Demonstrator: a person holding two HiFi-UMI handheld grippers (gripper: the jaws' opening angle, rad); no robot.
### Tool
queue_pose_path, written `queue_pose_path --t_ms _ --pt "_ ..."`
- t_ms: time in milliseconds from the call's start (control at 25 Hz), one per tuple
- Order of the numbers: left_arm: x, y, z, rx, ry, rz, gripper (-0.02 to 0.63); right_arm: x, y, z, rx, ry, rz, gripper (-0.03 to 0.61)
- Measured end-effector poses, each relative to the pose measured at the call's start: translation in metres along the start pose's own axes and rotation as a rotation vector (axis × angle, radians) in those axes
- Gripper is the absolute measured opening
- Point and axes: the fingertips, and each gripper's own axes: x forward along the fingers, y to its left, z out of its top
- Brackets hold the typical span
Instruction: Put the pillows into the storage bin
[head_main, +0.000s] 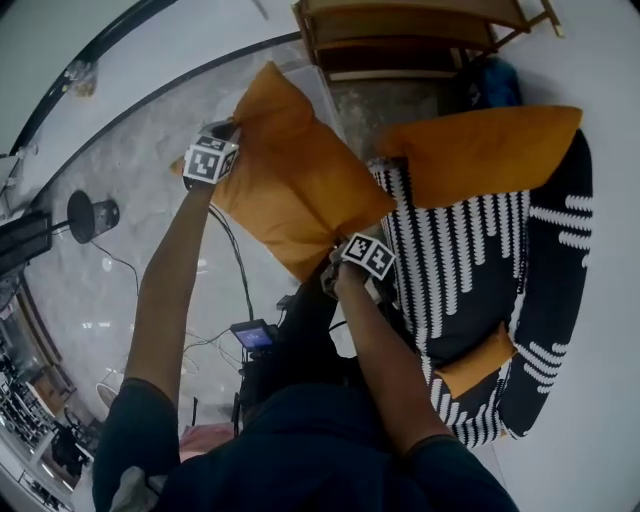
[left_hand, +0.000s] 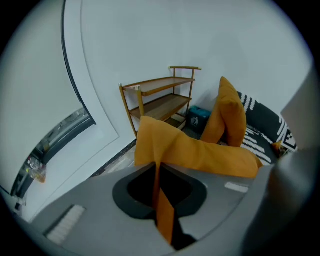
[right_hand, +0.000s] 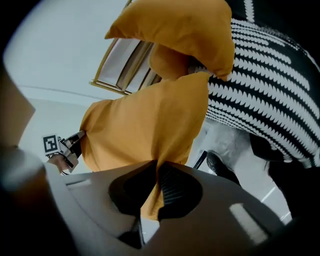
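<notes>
Orange square fabric pillow (head_main: 290, 185) hangs in the air just beside black-and-white striped fabric furniture (head_main: 470, 270). Left gripper (head_main: 228, 130) pinches its far corner, right gripper (head_main: 333, 262) its near corner. Second orange pillow (head_main: 480, 150) lies on the furniture.

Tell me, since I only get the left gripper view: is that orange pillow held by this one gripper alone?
Observer: No. The right gripper is shut on the pillow too, at its opposite corner.
Operator: How many more pillows are over by that black-and-white thing?
Observer: Two, by the head view. A second pillow lies across the far end of the bin, and an orange corner pokes out lower down.
</notes>
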Motion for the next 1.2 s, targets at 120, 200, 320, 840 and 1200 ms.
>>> queue_pose_path --t_ms 120,200,320,840,1200 --pt "0.02 0.023 -0.013 0.048 0.057 -0.001 0.015 0.036 0.007 -0.014 0.061 0.033 -0.014 0.021" --pt "0.035 0.033 -0.021 0.07 0.093 -0.004 0.015 0.055 0.009 -0.023 0.085 0.058 -0.032 0.021" --pt "0.054 0.048 -0.018 0.108 0.104 0.009 0.015 0.081 0.013 -0.039 0.094 0.105 -0.056 0.021" --pt "0.087 0.06 -0.043 0.099 0.154 0.007 0.095 0.124 -0.002 -0.074 0.052 0.324 -0.175 0.176" --pt "0.068 -0.027 -0.012 -0.005 0.026 -0.081 0.086 0.08 0.06 -0.009 -0.22 0.214 -0.028 0.176"
